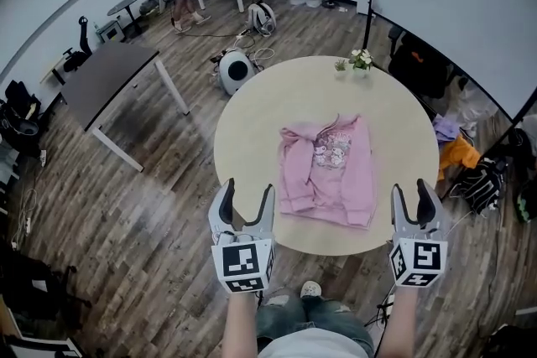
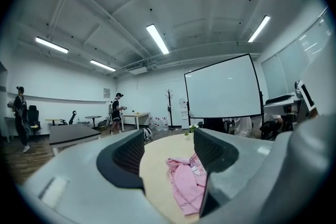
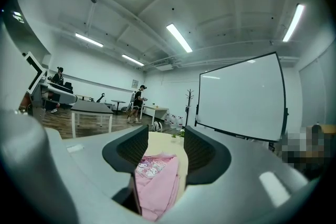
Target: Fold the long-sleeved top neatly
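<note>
A: Left gripper [image 1: 248,199]?
B: Jaws apart, nothing held; at the table's [image 1: 252,126] near edge.
A: Top [image 1: 329,168]?
B: Pink, mid-table, lying fairly flat. Probably soft, light, limp; best pinched at hem corners or shoulders.
A: Right gripper [image 1: 411,197]?
B: Jaws apart, nothing held.

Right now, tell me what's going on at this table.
The left tool and right tool are both open and empty. They are held at the near rim of the round table, one on each side of the pink top, and neither touches it. The top lies mid-table, print up, in a compact shape that looks partly folded. A small plant stands at the far edge.
</note>
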{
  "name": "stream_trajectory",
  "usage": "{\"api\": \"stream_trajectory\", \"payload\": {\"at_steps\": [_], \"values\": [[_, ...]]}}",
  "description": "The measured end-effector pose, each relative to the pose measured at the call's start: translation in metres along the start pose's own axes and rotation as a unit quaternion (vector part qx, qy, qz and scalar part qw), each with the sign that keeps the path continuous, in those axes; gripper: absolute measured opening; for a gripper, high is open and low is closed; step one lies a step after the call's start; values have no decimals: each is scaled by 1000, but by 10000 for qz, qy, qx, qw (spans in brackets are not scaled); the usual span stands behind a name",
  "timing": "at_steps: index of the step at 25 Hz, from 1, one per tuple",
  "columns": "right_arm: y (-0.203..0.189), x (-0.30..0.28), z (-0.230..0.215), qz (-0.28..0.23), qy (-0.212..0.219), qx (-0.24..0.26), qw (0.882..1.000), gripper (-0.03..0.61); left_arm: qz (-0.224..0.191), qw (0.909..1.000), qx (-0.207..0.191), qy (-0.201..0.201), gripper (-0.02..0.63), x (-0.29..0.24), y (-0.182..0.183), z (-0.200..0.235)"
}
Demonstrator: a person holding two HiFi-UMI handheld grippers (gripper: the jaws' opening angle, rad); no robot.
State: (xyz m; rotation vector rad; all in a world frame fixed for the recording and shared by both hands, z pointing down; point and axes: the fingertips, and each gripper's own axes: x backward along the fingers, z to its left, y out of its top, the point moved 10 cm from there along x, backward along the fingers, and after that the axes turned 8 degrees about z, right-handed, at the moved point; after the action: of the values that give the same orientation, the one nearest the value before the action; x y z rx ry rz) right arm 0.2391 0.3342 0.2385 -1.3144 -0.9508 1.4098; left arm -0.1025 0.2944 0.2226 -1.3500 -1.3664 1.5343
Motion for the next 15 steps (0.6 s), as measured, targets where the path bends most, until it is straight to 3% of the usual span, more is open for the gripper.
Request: {"api": "stream_trajectory", "payload": {"at_steps": [8, 15], "values": [[-6, -49, -13, 148, -18, -44, 9999, 230, 331, 9994, -55, 55, 284, -43, -8, 5], [-8, -102, -6, 351, -4, 76, 9994, 230, 434, 9987, -193, -177, 284, -104, -12, 20]]}}
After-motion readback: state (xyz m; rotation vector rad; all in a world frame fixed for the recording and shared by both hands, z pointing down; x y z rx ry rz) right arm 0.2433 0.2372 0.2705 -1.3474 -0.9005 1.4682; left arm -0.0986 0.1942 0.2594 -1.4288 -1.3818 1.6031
